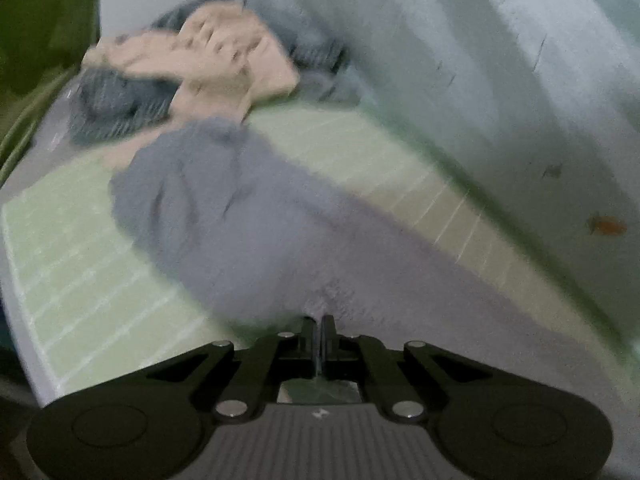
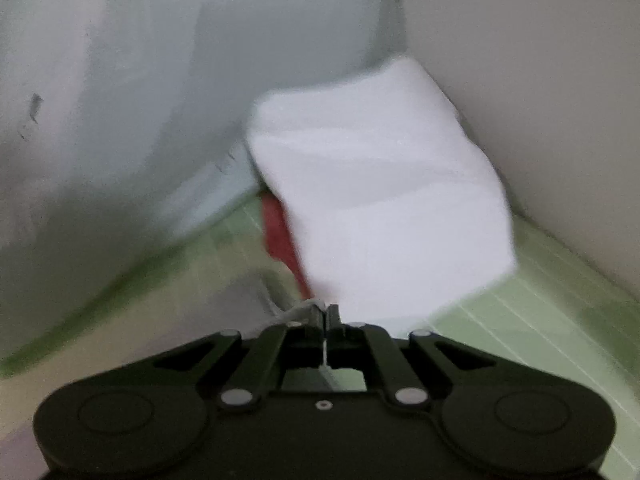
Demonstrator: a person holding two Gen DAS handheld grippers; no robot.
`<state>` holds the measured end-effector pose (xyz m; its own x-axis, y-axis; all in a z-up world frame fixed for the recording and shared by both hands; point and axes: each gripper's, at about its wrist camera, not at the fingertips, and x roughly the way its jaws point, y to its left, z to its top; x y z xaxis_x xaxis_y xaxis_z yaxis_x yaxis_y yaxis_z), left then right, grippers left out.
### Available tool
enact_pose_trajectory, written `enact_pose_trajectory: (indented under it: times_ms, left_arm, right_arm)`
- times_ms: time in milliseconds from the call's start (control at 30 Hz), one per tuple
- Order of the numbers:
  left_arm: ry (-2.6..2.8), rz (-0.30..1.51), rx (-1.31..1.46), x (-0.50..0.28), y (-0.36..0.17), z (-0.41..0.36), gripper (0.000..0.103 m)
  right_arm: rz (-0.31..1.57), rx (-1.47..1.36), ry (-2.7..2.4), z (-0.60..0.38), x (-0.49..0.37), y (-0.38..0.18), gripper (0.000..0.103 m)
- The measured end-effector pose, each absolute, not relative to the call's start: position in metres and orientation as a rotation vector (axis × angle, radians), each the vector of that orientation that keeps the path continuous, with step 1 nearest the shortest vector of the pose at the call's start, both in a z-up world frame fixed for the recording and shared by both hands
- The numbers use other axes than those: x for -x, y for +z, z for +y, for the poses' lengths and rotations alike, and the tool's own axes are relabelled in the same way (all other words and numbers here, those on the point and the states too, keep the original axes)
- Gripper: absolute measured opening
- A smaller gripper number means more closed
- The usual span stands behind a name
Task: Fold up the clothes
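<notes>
While beige and dark clothes point(image 1: 188, 64) pile ahead of my left claw point(image 1: 319, 322), clamped on grey garment point(image 1: 240, 208), folded white stack point(image 2: 380, 192) just beyond my right claw point(image 2: 325, 312), pinching grey cloth edge point(image 2: 298, 307), both angled down.

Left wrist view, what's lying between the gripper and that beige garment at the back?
In the left wrist view, a grey garment stretches from the left gripper, whose jaws are shut on it, across the green mat towards the beige garment.
</notes>
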<state>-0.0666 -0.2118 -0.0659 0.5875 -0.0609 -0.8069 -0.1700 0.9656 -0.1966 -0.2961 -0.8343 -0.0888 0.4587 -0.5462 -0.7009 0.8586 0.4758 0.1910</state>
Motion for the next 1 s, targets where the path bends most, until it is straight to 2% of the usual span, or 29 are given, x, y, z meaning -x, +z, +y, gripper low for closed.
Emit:
enact_pose_trajectory:
  times_ms: [100, 200, 233, 267, 300, 333, 433, 567, 733, 1000]
  left_arm:
    - [0.103, 1.042, 0.258, 0.076, -0.095, -0.21, 0.012]
    - [0.096, 1.065, 0.272, 0.08, -0.103, -0.211, 0.03]
    - [0.086, 1.054, 0.275, 0.082, -0.102, -0.212, 0.04]
    - [0.077, 1.043, 0.277, 0.084, -0.101, -0.213, 0.049]
    - [0.07, 1.026, 0.267, 0.086, -0.098, -0.215, 0.054]
    - [0.067, 1.012, 0.256, 0.087, -0.096, -0.217, 0.061]
    - [0.045, 0.99, 0.217, 0.092, -0.092, -0.223, 0.066]
    - [0.008, 0.969, 0.173, 0.109, -0.083, -0.219, 0.078]
    - [0.001, 0.959, 0.105, 0.135, -0.071, -0.202, 0.083]
    - [0.069, 0.983, 0.127, 0.146, -0.052, -0.147, 0.083]
  right_arm:
    - [0.728, -0.628, -0.955, -0.839, 0.304, -0.126, 0.005]
    - [0.783, -0.59, -0.985, -0.833, 0.306, -0.137, 0.028]
    - [0.781, -0.581, -0.986, -0.831, 0.306, -0.136, 0.041]
    - [0.768, -0.578, -0.979, -0.829, 0.307, -0.133, 0.047]
    - [0.759, -0.573, -0.97, -0.826, 0.308, -0.131, 0.049]
    - [0.754, -0.564, -0.961, -0.823, 0.31, -0.128, 0.055]
    - [0.737, -0.528, -0.924, -0.805, 0.306, -0.123, 0.072]
    - [0.703, -0.477, -0.827, -0.774, 0.303, -0.121, 0.103]
    - [0.716, -0.428, -0.684, -0.727, 0.294, -0.129, 0.103]
    - [0.786, -0.479, -0.52, -0.647, 0.269, -0.15, 0.103]
